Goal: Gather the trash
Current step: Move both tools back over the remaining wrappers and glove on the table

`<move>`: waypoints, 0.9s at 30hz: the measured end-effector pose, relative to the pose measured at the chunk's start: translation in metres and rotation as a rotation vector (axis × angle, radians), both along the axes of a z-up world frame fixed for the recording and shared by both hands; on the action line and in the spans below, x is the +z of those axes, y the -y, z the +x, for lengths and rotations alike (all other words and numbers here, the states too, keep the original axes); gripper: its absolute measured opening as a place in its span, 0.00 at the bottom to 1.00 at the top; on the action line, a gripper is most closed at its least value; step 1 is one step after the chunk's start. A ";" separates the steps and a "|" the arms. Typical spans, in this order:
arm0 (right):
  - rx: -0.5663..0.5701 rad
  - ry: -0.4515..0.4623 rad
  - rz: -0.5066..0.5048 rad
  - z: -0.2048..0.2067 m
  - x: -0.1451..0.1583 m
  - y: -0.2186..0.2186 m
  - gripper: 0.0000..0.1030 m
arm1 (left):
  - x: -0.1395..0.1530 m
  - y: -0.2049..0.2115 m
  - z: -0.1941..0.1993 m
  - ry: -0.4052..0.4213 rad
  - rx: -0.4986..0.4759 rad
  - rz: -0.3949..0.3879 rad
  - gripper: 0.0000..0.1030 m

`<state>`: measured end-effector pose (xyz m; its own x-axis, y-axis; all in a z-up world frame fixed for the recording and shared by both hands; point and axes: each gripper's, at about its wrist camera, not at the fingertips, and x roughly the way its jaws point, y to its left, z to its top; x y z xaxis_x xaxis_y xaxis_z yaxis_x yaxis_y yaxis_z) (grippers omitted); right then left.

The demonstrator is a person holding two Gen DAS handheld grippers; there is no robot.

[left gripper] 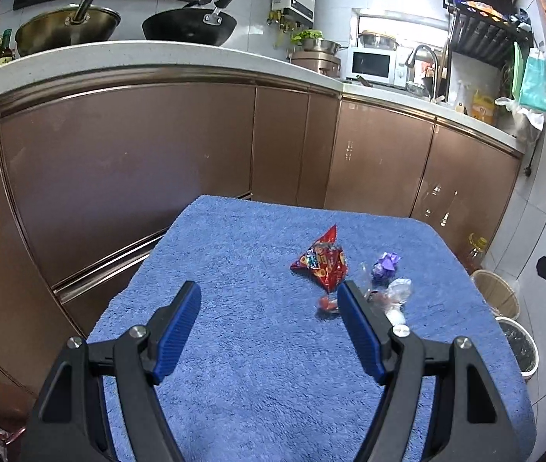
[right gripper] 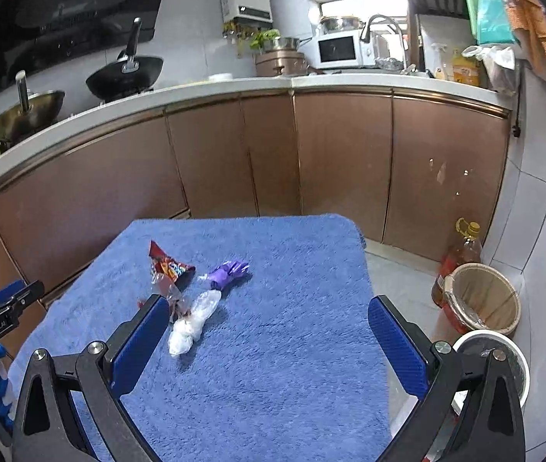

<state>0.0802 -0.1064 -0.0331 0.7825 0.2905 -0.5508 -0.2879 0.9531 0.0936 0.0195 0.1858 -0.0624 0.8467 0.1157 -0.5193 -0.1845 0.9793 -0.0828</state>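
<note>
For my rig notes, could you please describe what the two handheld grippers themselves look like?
Both the left gripper and the right gripper have black angular linkage arms with silver pivot bolts and ribbed blue finger pads. The right-wrist view shows white "GenRobot.AI" lettering on the left gripper's side.

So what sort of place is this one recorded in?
A home kitchen, by the look of it: woks on the counter, a microwave beside a sink tap, brown cabinets below.

A home kitchen: woks [left gripper: 192, 29] on the stove, microwave [right gripper: 337, 51], sink faucet [left gripper: 423, 57], brown counter cabinets [right gripper: 342, 161].
</note>
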 end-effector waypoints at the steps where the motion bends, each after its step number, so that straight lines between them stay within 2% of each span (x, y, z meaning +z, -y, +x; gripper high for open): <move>1: 0.004 -0.007 -0.007 0.002 -0.002 -0.003 1.00 | -0.001 -0.002 0.002 -0.004 -0.002 -0.002 0.70; 12: 0.062 -0.102 -0.031 0.031 -0.033 -0.029 1.00 | -0.024 -0.012 0.039 -0.069 -0.043 -0.029 0.70; 15: 0.074 -0.125 -0.023 0.042 -0.039 -0.032 1.00 | -0.028 -0.015 0.054 -0.092 -0.072 -0.065 0.70; 22: 0.123 -0.151 0.038 0.079 -0.043 -0.042 1.00 | -0.029 -0.020 0.104 -0.145 -0.150 -0.205 0.70; 27: 0.172 -0.181 0.072 0.115 -0.055 -0.058 1.00 | -0.037 -0.002 0.150 -0.188 -0.195 -0.217 0.70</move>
